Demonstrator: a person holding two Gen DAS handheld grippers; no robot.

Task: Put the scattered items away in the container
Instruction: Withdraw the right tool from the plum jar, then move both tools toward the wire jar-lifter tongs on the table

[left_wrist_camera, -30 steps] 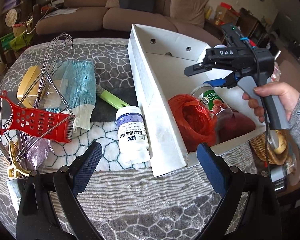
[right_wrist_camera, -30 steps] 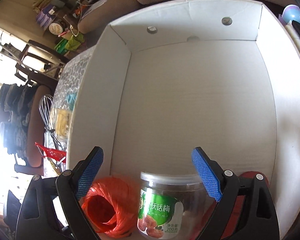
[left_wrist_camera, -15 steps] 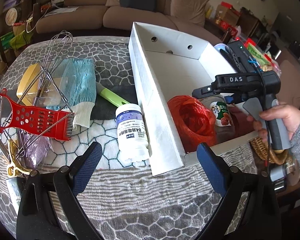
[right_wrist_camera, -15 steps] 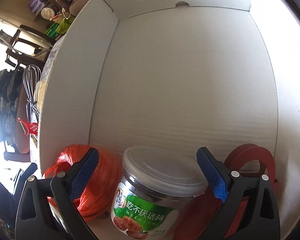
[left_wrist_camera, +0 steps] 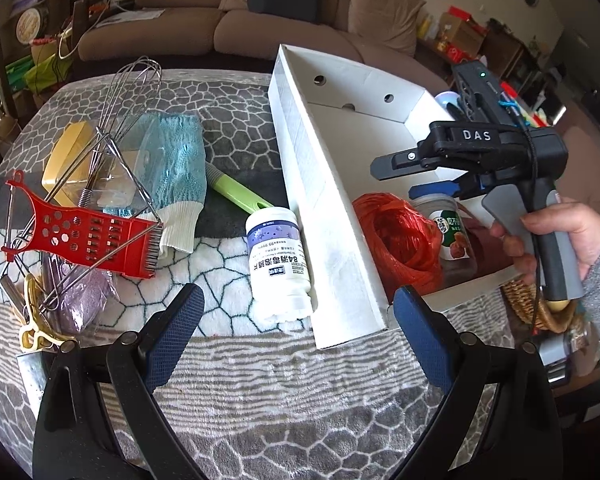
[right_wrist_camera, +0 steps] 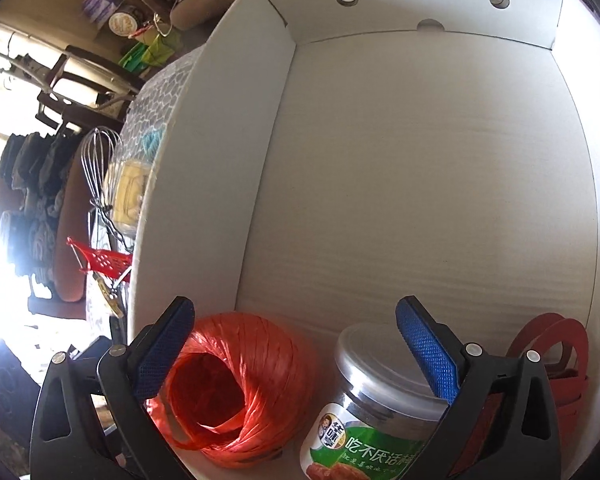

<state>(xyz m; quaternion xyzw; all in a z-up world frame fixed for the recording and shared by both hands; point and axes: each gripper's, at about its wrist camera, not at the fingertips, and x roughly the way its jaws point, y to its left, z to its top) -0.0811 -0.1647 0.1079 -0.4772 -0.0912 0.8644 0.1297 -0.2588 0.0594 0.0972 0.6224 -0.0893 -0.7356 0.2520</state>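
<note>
Jaws opening above jar, seemingly clear

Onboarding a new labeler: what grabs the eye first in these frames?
The white box at table centre, holding a red twine ball and a green-labelled snack jar at its near end. The right tool hangs over that jar, its jaws opening, gripping nothing. Left of the box lies clutter: a red grater, a whisk and a white bottle.
</note>
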